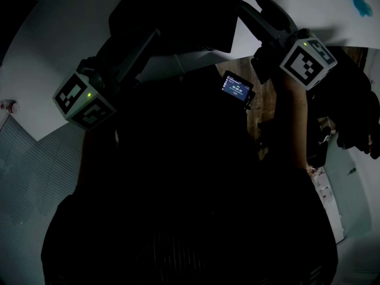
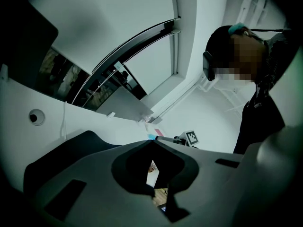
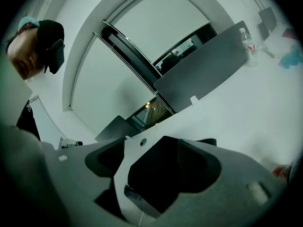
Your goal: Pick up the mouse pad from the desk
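Black and flat, the rectangular mouse pad point(image 1: 178, 10) lies, as far as I can make out in the dim head view, at the top centre of the frame on the white desk point(image 1: 320, 5). My left gripper point(image 1: 148, 43) reaches up toward the pad's lower-left edge. In its own view the grey jaws are clenched, tips meeting, with only a slit of light below them. My right gripper point(image 1: 264, 8) comes in from the upper right, beside the pad's right edge. It is released, jaws wide apart and pressing on nothing. Whether either gripper touches the pad I cannot tell.
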`<state>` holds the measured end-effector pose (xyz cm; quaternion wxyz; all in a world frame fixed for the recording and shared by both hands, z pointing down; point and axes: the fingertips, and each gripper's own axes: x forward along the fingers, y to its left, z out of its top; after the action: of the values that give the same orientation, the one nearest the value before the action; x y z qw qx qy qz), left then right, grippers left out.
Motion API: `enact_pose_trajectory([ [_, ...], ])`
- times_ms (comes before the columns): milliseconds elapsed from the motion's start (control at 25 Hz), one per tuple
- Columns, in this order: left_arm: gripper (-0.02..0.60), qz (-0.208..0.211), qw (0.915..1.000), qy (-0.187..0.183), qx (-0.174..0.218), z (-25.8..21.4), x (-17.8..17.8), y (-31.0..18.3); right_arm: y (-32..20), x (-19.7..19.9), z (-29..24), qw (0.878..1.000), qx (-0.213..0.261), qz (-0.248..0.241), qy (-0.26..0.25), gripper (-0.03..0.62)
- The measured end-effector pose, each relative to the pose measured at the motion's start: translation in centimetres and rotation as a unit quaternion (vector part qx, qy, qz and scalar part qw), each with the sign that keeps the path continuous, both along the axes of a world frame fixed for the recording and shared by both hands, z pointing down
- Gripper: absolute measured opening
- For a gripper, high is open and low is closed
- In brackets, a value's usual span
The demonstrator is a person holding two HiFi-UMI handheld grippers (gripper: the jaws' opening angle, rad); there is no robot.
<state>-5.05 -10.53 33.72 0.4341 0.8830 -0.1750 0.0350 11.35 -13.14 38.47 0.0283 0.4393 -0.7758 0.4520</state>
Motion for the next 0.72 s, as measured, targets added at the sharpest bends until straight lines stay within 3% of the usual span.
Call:
enact_pose_trajectory([
  [720, 0.008, -0.032, 0.9992, -0.014, -0.021, 4.3, -2.7, 0.3, 2.3, 1.4, 10.7, 0.995, -0.086, 0.025, 0.037, 0.374],
])
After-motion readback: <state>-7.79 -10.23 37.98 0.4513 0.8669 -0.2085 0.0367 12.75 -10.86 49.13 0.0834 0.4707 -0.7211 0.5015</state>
